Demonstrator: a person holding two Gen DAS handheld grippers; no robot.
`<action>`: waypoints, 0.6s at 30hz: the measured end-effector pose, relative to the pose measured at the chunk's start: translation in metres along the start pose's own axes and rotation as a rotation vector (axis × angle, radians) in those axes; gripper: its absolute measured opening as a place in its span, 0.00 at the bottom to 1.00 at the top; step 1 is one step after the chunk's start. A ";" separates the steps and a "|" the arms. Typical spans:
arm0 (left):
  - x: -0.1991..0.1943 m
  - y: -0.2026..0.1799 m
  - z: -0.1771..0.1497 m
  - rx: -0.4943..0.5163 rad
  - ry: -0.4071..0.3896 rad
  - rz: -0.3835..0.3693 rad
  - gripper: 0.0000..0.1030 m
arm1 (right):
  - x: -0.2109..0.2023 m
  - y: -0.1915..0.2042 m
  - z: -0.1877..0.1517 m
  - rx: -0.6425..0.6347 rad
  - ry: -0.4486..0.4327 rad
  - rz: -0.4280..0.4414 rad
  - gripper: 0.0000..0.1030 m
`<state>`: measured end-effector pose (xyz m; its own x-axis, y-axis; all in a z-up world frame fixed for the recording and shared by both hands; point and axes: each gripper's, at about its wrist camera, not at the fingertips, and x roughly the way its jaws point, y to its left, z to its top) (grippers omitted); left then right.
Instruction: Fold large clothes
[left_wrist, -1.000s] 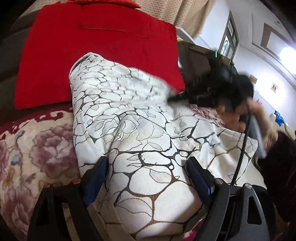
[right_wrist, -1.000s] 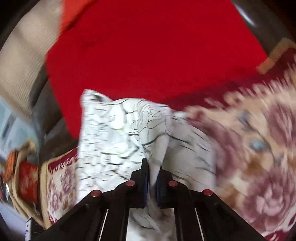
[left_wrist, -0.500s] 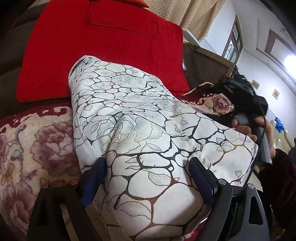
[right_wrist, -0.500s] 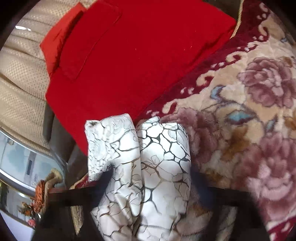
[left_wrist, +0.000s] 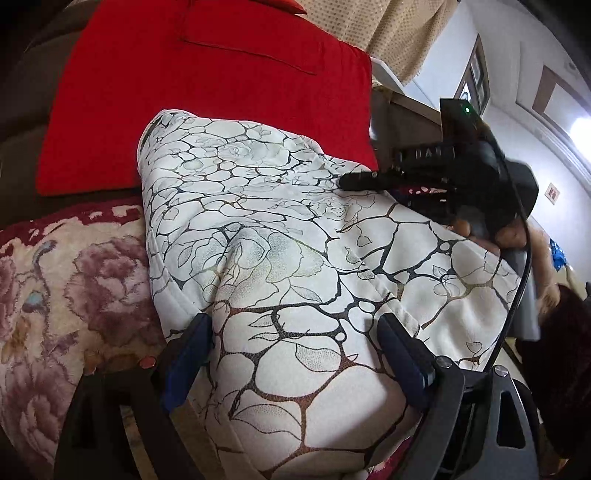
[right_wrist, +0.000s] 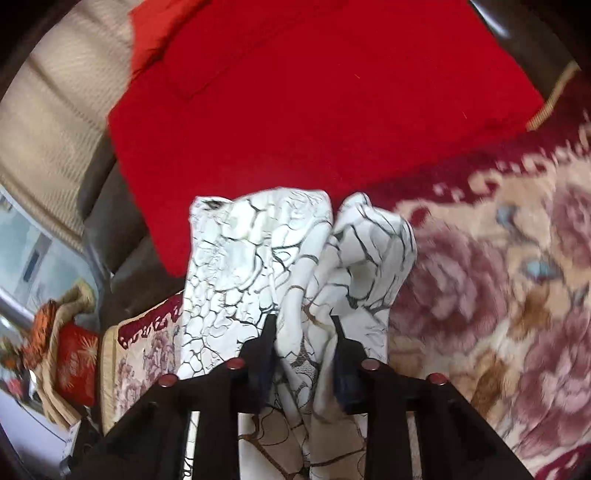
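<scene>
- garment (left_wrist: 280, 236): white cloth with a dark cracked-line and rose print, lying in a thick folded bundle on the floral blanket (left_wrist: 66, 280); far end reaches the lower edge of the red cushion (left_wrist: 207, 85).
- left gripper (left_wrist: 295, 354): fingers wide apart, blue pads on either side of the near end of the bundle; cloth bulges up between them. left pad sits against the cloth edge, right pad against a hemmed fold. no squeeze visible.
- right gripper (left_wrist: 373, 181), seen from the left wrist view: black body low over the far right side of the garment, tip touching or just above the cloth near the cushion corner; cannot tell which. fingers of the hand (left_wrist: 509, 232) holding it show behind it; a black cable (left_wrist: 521, 280) runs down from it.
- right wrist view: right gripper (right_wrist: 303, 343) fingers partly apart with a raised ridge of garment (right_wrist: 295, 258) standing between them. the cloth fills the gap, but firm contact of the pads cannot be confirmed; frame is motion-blurred.
- same view: garment stands in two upright lobes ahead of the fingers, red cushion (right_wrist: 314, 96) beyond, floral blanket (right_wrist: 498, 277) to the right.
- background, left wrist view: beige curtain (left_wrist: 406, 33) behind the cushion, framed picture (left_wrist: 476, 81) on the white wall.
</scene>
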<state>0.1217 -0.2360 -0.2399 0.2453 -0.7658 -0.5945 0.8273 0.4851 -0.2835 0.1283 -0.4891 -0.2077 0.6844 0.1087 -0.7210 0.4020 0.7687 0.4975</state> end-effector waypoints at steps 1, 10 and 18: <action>0.001 -0.002 0.000 0.005 0.000 0.002 0.87 | 0.003 -0.002 -0.002 -0.013 0.000 0.011 0.22; -0.045 0.009 0.014 -0.012 -0.039 -0.029 0.88 | 0.049 -0.069 -0.021 0.220 0.080 0.227 0.26; -0.016 0.016 -0.008 -0.037 0.107 0.031 0.89 | 0.003 -0.058 -0.018 0.209 0.008 0.098 0.70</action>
<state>0.1270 -0.2128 -0.2406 0.2138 -0.7015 -0.6799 0.8002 0.5250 -0.2900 0.0961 -0.5223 -0.2478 0.7222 0.1822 -0.6673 0.4511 0.6073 0.6540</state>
